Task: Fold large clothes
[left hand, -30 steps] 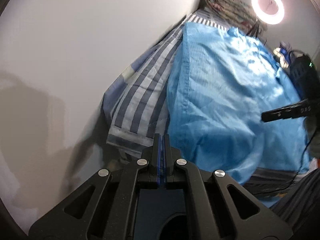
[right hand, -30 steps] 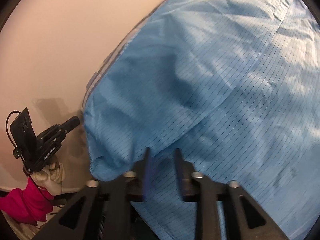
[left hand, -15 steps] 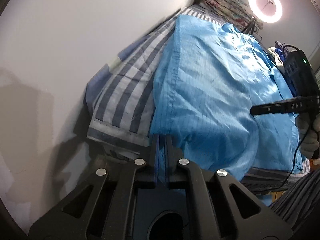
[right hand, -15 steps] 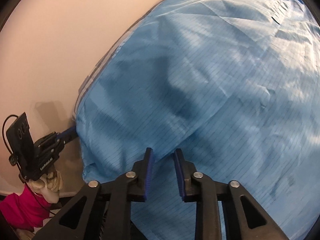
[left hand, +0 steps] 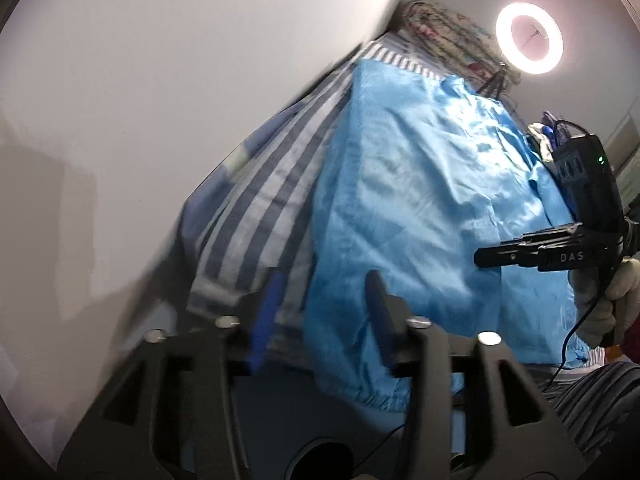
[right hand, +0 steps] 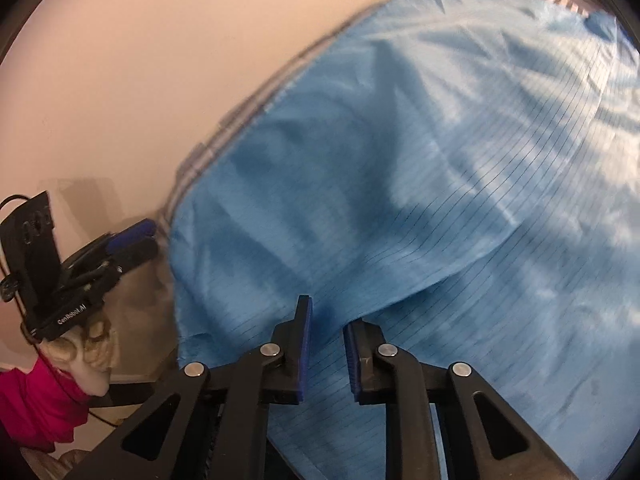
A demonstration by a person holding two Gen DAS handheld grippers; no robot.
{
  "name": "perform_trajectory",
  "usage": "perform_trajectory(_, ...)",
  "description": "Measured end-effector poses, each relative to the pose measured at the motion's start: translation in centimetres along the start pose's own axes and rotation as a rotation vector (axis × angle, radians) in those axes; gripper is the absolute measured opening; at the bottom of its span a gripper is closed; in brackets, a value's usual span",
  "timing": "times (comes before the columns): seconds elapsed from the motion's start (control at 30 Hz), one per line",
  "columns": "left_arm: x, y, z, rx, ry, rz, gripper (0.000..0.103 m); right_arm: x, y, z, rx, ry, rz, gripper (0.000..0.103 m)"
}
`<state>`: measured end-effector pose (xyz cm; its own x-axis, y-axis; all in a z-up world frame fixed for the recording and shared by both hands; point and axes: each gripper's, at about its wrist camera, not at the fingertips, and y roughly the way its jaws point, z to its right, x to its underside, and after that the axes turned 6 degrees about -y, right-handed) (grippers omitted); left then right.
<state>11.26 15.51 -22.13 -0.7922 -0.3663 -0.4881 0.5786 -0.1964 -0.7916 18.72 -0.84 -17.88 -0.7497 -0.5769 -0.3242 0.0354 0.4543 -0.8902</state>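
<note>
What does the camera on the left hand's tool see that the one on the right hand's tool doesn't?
Only the left wrist view shows the ring light, the patterned bundle below it and the broad striped sheet. Only the right wrist view shows the pink sleeve and the fine lines in the blue garment. Both share that garment, the pale wall and each other's tool: the right gripper, and the left gripper with fingers opening.

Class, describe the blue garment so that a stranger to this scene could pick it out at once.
Start at the white wall and find the striped cloth beside it. The blue garment lies on that cloth. It alone is plain bright blue with thin dark lines, not broad stripes.
</note>
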Motion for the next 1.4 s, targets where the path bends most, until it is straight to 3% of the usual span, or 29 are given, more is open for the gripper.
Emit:
perform_trajectory(0.13, -0.1, 1.9, 0.6, -0.046, 0.045, -0.041, 0.046, 0.1, -1.2, 0.6, 0.022, 0.019, 0.016, 0.02)
perform_trajectory(0.17, 0.0, 2.3, 0.7, -0.057, 0.06, -0.05, 0.03, 0.2, -1.5, 0.7, 0.025, 0.023, 0.015, 0.02)
perform_trajectory(0.23, 0.3, 2.8, 0.9, -0.077, 0.081, -0.063, 0.014, 0.3, -2.3, 0.4, 0.042, 0.016, 0.019, 0.02)
perform_trajectory(0.3, 0.7, 2.6, 1.1, -0.099, 0.094, -0.044, 0.014, 0.5, -3.4, 0.5, 0.065, 0.003, 0.03, 0.023)
perform_trajectory(0.37, 0.9, 2.1, 1.4, -0.074, 0.097, -0.023, 0.013, 0.6, -4.2, 0.1, 0.097, -0.016, 0.044, 0.024)
perform_trajectory(0.4, 0.8, 1.8, 1.5, -0.075, 0.097, -0.014, 0.014, 0.4, -4.0, 0.0, 0.11, -0.021, 0.048, 0.024)
perform_trajectory(0.43, 0.7, 1.8, 1.7, -0.079, 0.094, -0.013, 0.024, 0.3, -4.1, -0.1, 0.128, -0.028, 0.057, 0.024)
perform_trajectory(0.47, 0.5, 1.6, 1.7, -0.075, 0.088, -0.011, 0.045, 0.3, -4.6, -0.3, 0.145, -0.034, 0.073, 0.024)
perform_trajectory(0.53, -0.3, 1.1, 1.2, -0.051, 0.051, 0.023, 0.06, -0.1, -4.7, -1.1, 0.15, -0.04, 0.099, 0.024)
perform_trajectory(0.67, -2.0, 2.0, 0.8, -0.006, 0.012, -0.013, 0.06, -0.7, -2.7, -1.1, 0.099, -0.02, 0.125, 0.032)
perform_trajectory(0.83, -2.6, 4.1, 1.0, -0.002, -0.015, -0.07, 0.059, -0.7, 0.2, -0.1, 0.129, 0.0, 0.164, 0.033)
perform_trajectory(1.0, -2.6, 5.3, 0.7, -0.01, -0.085, -0.081, 0.037, -1.2, 2.5, 1.0, 0.123, 0.029, 0.119, 0.034)
perform_trajectory(1.07, -2.7, 5.6, 1.0, -0.007, -0.088, -0.077, 0.013, -1.6, 2.9, 0.9, 0.13, 0.014, 0.11, 0.034)
perform_trajectory(1.1, -2.8, 5.7, 1.2, -0.003, -0.083, -0.075, 0.008, -1.7, 2.9, 0.8, 0.134, 0.009, 0.105, 0.034)
perform_trajectory(1.33, -2.7, 3.3, 4.8, -0.061, 0.085, 0.047, 0.001, -2.9, 2.6, 1.1, 0.094, 0.049, 0.069, 0.035)
perform_trajectory(1.4, -2.7, 2.2, 6.1, -0.072, 0.148, 0.093, 0.001, -4.1, 1.2, 1.8, 0.072, 0.097, 0.102, 0.04)
